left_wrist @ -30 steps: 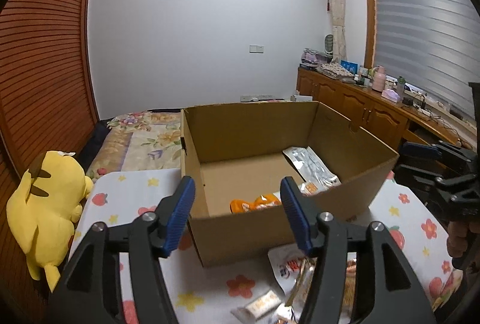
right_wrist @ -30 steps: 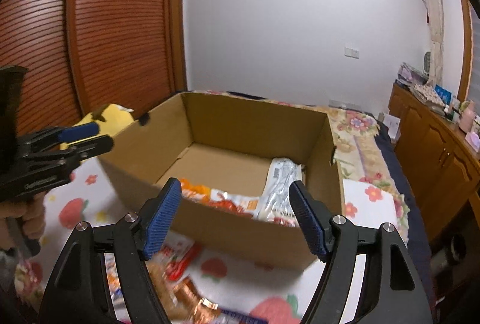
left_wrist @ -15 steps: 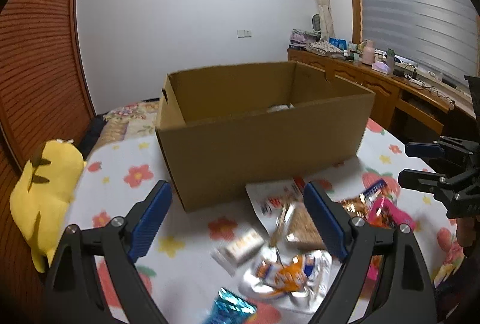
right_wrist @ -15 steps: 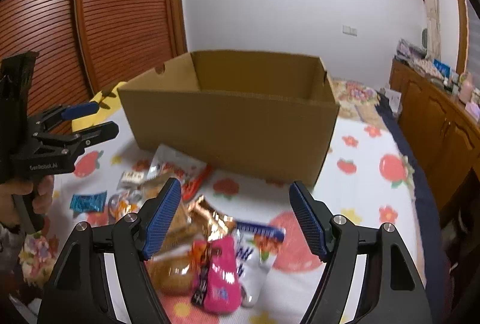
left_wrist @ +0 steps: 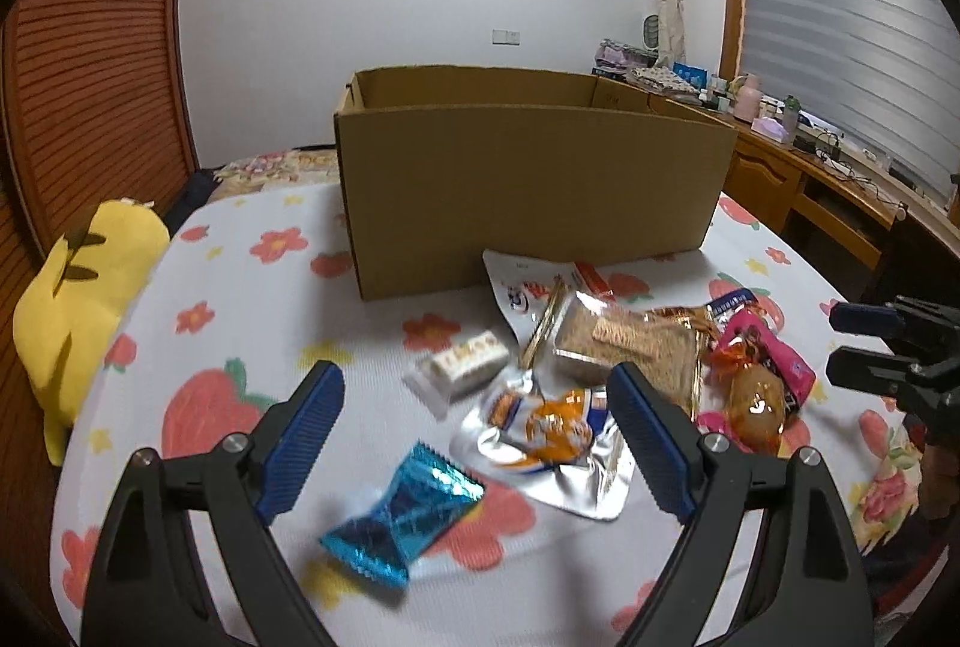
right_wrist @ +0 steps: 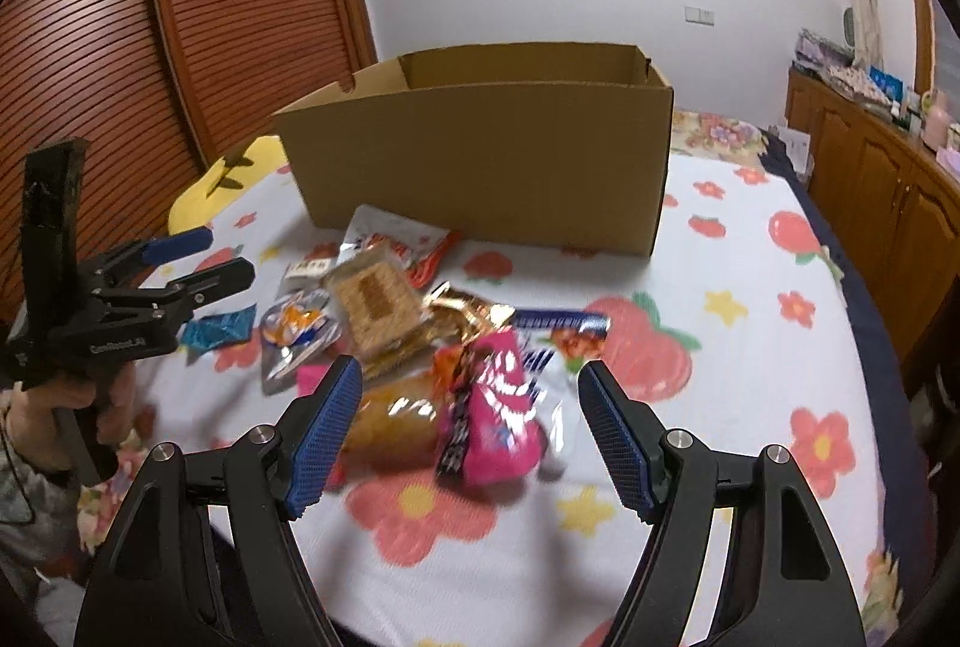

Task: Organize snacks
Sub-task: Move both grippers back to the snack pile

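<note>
An open cardboard box (left_wrist: pixel 528 179) stands at the back of the table, also in the right wrist view (right_wrist: pixel 480 161). Several snack packs lie in front of it. My left gripper (left_wrist: pixel 474 443) is open and empty, low over a silver and orange pouch (left_wrist: pixel 546 431) and a blue wrapper (left_wrist: pixel 402 518). A white bar (left_wrist: pixel 465 365) and a cracker pack (left_wrist: pixel 624 344) lie beyond. My right gripper (right_wrist: pixel 471 437) is open and empty over a pink pack (right_wrist: pixel 492 413), beside a brown bun pack (right_wrist: pixel 390 422) and a blue and white pack (right_wrist: pixel 552 341).
A flowered cloth (left_wrist: pixel 228 323) covers the table. A yellow plush toy (left_wrist: pixel 78 287) lies at its left edge. A wooden cabinet (right_wrist: pixel 876 179) runs along the right wall. The box's inside is hidden from both views.
Both grippers have dropped from above the box and pulled back toward the near side of the table. They now sit low over the loose snacks, and the box's contents are out of sight.
</note>
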Available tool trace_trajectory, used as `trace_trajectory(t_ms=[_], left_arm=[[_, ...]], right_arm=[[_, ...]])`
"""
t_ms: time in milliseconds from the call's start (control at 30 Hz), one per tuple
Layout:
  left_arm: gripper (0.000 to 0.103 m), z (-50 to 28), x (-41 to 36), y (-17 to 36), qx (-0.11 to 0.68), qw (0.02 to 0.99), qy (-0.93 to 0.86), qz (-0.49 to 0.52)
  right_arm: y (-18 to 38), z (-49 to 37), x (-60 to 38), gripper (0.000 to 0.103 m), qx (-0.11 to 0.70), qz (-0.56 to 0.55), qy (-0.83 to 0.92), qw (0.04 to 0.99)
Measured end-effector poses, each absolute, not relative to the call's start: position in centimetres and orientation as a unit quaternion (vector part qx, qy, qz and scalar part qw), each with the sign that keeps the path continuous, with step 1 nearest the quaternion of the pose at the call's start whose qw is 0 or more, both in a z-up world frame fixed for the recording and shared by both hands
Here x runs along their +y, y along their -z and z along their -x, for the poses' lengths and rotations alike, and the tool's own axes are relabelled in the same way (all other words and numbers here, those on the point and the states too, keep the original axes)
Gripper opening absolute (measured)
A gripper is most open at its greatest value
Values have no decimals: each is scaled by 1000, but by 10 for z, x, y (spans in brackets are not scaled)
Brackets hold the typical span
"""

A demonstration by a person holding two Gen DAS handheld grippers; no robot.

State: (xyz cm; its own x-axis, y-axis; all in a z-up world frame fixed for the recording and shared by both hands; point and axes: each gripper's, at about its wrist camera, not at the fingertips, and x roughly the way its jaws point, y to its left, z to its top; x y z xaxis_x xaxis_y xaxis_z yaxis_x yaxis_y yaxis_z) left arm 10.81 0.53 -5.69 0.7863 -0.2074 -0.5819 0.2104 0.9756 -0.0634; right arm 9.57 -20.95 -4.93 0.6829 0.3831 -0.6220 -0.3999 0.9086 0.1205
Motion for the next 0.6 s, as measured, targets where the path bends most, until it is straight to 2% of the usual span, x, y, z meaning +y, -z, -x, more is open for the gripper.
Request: trace_trajectory(t_ms=[267, 600], left_arm=[[90, -96, 10, 56, 320, 941, 114, 9], [90, -74, 9, 47, 315, 942, 113, 2]], right_arm=[[59, -83, -201, 76, 354, -10, -220, 909], [65, -81, -186, 64, 379, -30, -239, 893]])
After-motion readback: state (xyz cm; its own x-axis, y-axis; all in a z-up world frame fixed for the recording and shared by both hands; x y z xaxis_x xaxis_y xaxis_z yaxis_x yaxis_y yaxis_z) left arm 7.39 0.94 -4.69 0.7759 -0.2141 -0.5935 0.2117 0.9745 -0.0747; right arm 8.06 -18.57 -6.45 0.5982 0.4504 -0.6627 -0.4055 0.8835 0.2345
